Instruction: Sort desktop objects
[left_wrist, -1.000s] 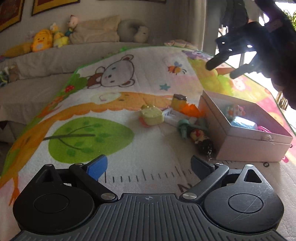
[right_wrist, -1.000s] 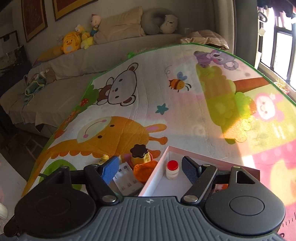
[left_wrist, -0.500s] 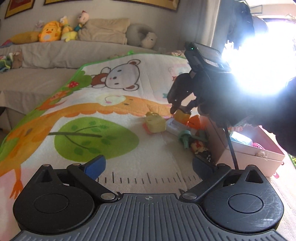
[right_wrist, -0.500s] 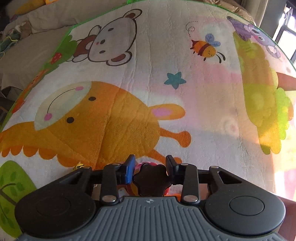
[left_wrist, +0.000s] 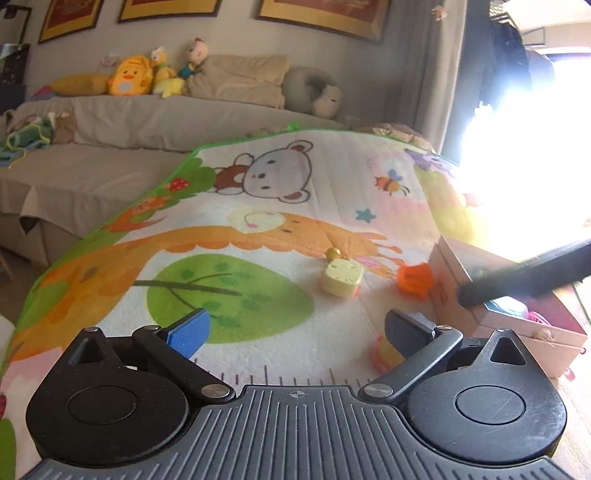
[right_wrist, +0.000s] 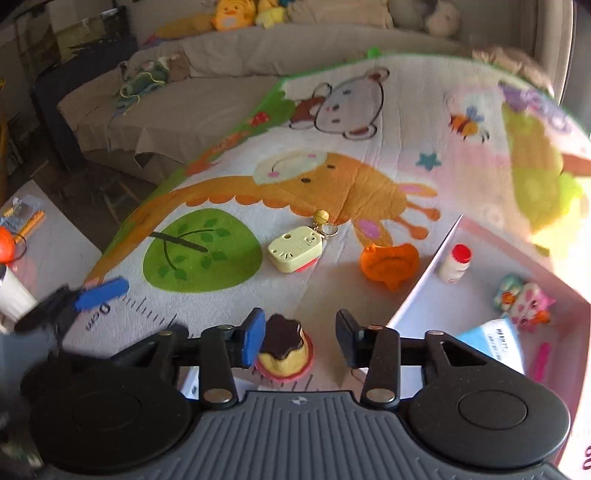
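A pudding toy (right_wrist: 284, 350) with a dark top stands on the mat between my right gripper's (right_wrist: 300, 341) open fingers, next to the blue pad; it also shows in the left wrist view (left_wrist: 386, 352). A yellow toast keychain (right_wrist: 295, 249) and an orange toy (right_wrist: 389, 264) lie further out. The pink box (right_wrist: 424, 280) on the right holds a small bottle (right_wrist: 455, 264), a plush toy (right_wrist: 524, 301) and a blue packet (right_wrist: 491, 341). My left gripper (left_wrist: 297, 326) is open and empty above the mat, left of the box (left_wrist: 458, 291).
The cartoon play mat (left_wrist: 258, 221) covers the surface. A grey sofa (left_wrist: 147, 122) with cushions and plush toys stands behind it. Strong window glare fills the right of the left wrist view. A side table with clutter (right_wrist: 22, 236) stands at the left.
My right gripper was shut on the pudding toy half a second ago; it is now open, with the toy standing on the mat nearer the box's front. The left gripper has shifted a little.
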